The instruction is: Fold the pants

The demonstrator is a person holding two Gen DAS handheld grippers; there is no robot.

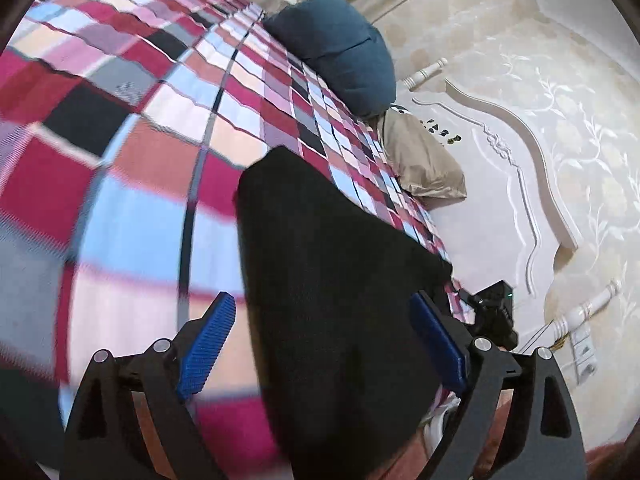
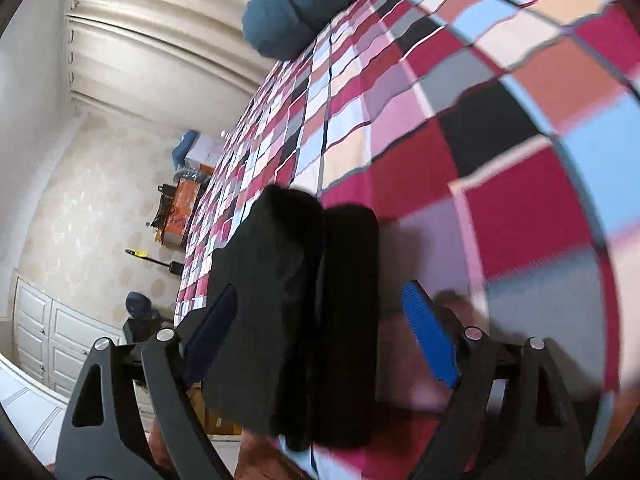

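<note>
Black pants (image 1: 320, 280) folded into a compact stack on the bed (image 1: 120, 128), over a checkered cover. Left hand-held gripper (image 1: 320, 344) spread wide, blue fingers (image 1: 206, 344) either side of the pants, not pinching; contact hard to tell. In the right wrist view, pants (image 2: 296, 320) at 6 o'clock, showing two folded lobes side by side. Right hand-held gripper (image 2: 320, 336) likewise wide, straddling the stack. Blue pillow (image 1: 340, 48) at 12 o'clock on the bed, tan pillow (image 1: 424, 160) just beside it against the white headboard (image 1: 500, 184). Curtains (image 2: 140, 32) at 10 o'clock, white cabinet (image 2: 44, 340) at 8 o'clock.
</note>
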